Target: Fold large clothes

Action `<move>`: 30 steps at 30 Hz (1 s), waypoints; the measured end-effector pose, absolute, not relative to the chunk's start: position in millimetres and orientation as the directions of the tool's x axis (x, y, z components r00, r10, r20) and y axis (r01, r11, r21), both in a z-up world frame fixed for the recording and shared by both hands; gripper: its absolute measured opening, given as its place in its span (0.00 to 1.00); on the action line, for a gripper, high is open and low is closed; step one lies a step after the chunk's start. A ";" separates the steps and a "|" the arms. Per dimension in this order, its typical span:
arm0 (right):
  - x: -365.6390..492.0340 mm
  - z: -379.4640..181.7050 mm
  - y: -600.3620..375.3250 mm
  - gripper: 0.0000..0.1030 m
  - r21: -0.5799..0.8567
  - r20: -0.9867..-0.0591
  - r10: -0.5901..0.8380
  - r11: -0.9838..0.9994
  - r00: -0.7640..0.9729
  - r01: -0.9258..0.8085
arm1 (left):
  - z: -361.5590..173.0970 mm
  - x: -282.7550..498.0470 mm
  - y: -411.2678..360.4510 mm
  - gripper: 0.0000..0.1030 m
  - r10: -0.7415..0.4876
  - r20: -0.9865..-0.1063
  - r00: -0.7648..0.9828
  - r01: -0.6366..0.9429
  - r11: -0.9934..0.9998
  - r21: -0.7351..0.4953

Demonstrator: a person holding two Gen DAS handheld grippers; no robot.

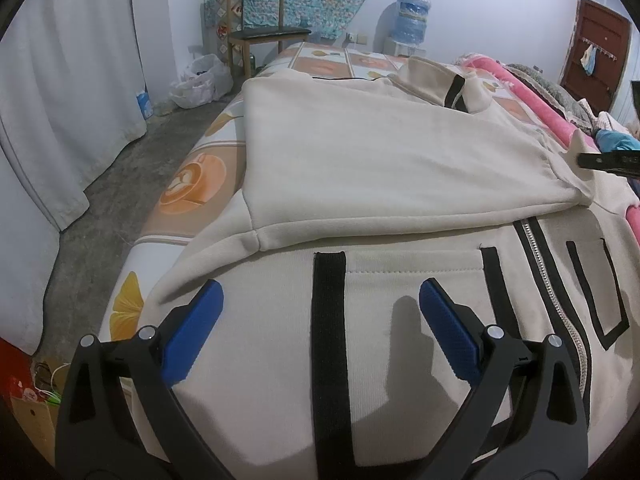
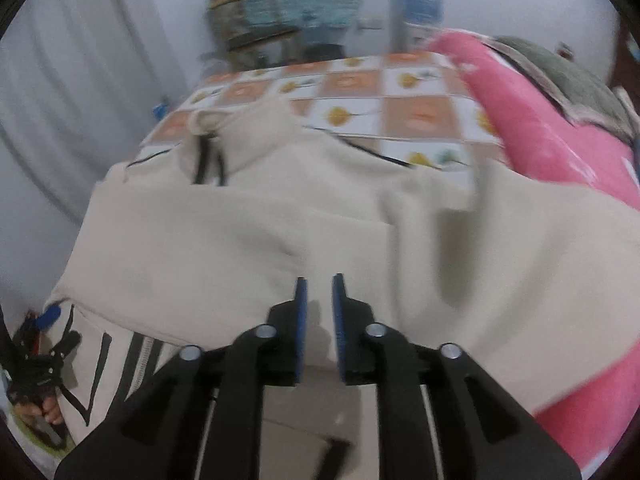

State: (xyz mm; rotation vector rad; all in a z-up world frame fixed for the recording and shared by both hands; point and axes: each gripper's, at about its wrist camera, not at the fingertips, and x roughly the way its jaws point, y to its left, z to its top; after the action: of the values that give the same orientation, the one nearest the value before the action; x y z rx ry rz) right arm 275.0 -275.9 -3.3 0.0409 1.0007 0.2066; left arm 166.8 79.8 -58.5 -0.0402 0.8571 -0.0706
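A cream zip jacket (image 1: 400, 340) with black stripes and a silver zipper (image 1: 536, 248) lies spread on the bed. One cream sleeve (image 1: 380, 160) is folded across its chest. My left gripper (image 1: 320, 288) hovers open over the lower front, its blue pads wide apart and holding nothing. In the blurred right wrist view, my right gripper (image 2: 319, 280) is just above the jacket (image 2: 240, 232), with a narrow gap between its pads and no cloth pinched. The right gripper (image 1: 584, 160) also shows at the sleeve's cuff end. At the left edge is the left gripper (image 2: 60, 328).
The bed has a sheet with orange cup prints (image 1: 192, 184); its left edge drops to a concrete floor (image 1: 112, 200). A rolled pink blanket (image 2: 540, 120) lines the right side. A white curtain (image 1: 68, 80), plastic bags (image 1: 200, 84), a chair (image 1: 260, 32) and a water jug (image 1: 412, 20) stand beyond.
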 end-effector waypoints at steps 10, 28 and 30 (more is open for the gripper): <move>263.1 -19.8 -236.9 0.49 -0.058 -0.862 0.094 0.958 0.499 -0.280 | 0.5 142.1 114.1 0.92 -0.069 -0.735 0.674 -0.020 0.994 -0.111; 206.0 -5.7 -262.1 0.79 0.016 -0.844 0.119 0.980 0.522 -0.196 | 22.1 227.3 -8.1 0.92 -0.151 -0.758 0.635 0.179 0.983 -0.046; 204.1 -7.0 -260.9 0.80 0.015 -0.844 0.121 0.979 0.523 -0.203 | 10.0 240.8 -30.0 0.92 -0.154 -0.769 0.621 0.208 0.978 -0.027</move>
State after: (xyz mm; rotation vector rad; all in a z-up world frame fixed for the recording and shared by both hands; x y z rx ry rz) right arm 204.1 -260.9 -7.0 -0.0888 1.0026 0.1945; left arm 240.8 -30.0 10.0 0.0667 0.8765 -0.2082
